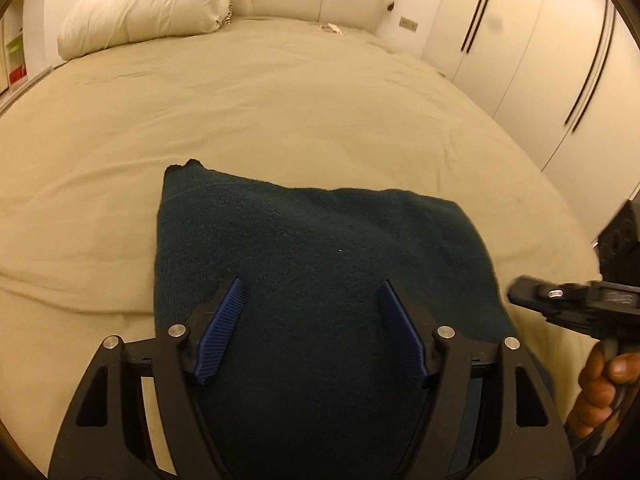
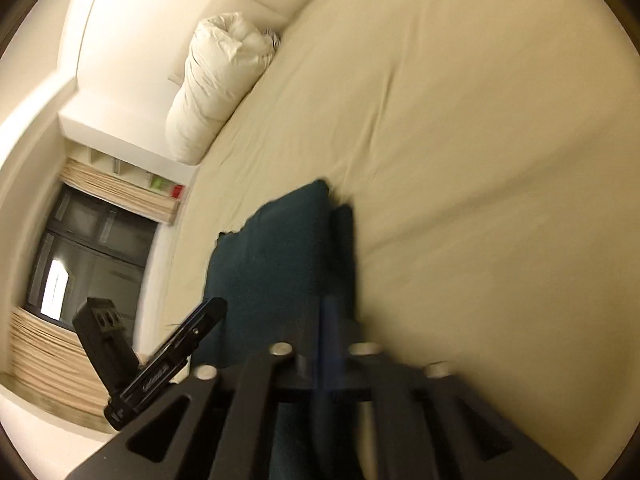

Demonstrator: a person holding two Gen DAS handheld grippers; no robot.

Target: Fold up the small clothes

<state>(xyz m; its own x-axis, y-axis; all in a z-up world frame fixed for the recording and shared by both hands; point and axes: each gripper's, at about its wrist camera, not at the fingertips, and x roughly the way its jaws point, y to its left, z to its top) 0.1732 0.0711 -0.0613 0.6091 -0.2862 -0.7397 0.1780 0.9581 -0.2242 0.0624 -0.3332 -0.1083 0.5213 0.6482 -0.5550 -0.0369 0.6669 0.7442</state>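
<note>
Left wrist view
- Cloth: a dark teal knitted piece is being shown lying on the bed, folded, with one corner pointing up toward the pillow side.
- Left gripper: it is being held just over the near part of the cloth; the jaws are standing wide apart, and the blue pads are not pressing on anything.
- Right gripper: its black tip is being seen at the right edge of the cloth; from here it cannot be told how far it is open.
- Hand: the handle of the right gripper is being gripped by it at the lower right.
- Pillow: a white one is being shown at the head of the bed, well apart from the cloth.
- Wardrobe: white doors are being seen to the right of the bed.

Right wrist view (blurred)
- Right gripper: the fingers are being brought nearly together; whether the cloth edge is pinched cannot be told because of the blur.
- Cloth: it is lying on the bed, directly ahead of the fingers.
- Left gripper: it is being seen at the left, its tip over the cloth.
- Window: dark, with a blind, beyond the bed.
</note>
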